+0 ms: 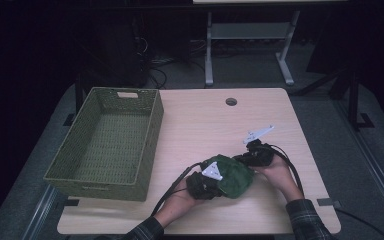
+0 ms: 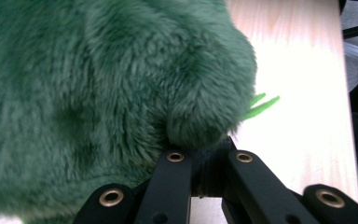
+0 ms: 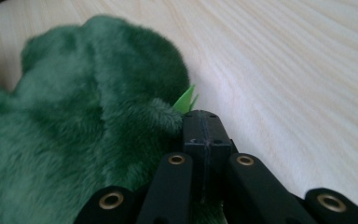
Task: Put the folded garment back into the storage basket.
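A green plush toy (image 1: pixel 232 175) lies on the wooden table (image 1: pixel 200 120) near its front edge, between both hands. My left gripper (image 1: pixel 205 182) is at the toy's near left side. In the left gripper view its jaws are pressed together and their tips are buried in the green plush toy's (image 2: pixel 112 93) fur. My right gripper (image 1: pixel 254 156) sits at the toy's far right side. In the right gripper view its jaws are together against the green plush toy's (image 3: pixel 84 140) edge, where a light green felt strip (image 3: pixel 185 100) sticks out.
A large green woven basket (image 1: pixel 152 145) stands on the left part of the table, with nothing inside it. A round cable hole (image 1: pixel 231 101) is near the table's far edge. Bare tabletop stretches behind and to the right of the toy.
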The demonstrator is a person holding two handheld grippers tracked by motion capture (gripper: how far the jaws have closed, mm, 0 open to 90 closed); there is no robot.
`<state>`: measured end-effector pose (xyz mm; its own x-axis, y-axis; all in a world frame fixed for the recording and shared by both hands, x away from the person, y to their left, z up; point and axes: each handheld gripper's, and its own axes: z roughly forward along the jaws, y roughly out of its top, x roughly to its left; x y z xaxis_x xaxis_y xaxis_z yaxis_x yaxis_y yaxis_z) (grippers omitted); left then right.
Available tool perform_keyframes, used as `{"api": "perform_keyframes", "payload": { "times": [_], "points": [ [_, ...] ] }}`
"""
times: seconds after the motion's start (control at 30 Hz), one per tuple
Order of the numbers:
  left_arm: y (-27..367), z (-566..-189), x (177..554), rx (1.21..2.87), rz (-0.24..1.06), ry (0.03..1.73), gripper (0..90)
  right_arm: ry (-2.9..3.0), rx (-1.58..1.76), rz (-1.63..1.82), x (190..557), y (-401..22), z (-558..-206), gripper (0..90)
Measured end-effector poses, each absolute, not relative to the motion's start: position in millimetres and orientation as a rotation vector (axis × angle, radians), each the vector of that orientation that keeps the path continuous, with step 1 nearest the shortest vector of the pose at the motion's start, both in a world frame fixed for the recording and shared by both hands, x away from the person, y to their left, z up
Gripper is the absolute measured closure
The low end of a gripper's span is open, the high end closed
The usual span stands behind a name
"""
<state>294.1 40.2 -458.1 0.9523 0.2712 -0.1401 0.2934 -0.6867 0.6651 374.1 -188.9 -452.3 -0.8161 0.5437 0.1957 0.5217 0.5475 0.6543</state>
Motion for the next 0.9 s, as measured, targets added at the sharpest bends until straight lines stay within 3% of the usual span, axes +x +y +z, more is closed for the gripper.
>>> {"api": "perform_keyframes", "payload": {
  "times": [0.63, 0.9],
  "points": [
    [73, -453, 323, 2.379, 0.098, 0.516, 89.6, 2.719, 0.909, 1.094, 316, -201, -452, 90.0],
    [88, -443, 324, 2.347, 0.099, 0.527, 86.0, 2.605, 0.955, 1.159, 301, -218, -447, 86.8]
  ]
}}
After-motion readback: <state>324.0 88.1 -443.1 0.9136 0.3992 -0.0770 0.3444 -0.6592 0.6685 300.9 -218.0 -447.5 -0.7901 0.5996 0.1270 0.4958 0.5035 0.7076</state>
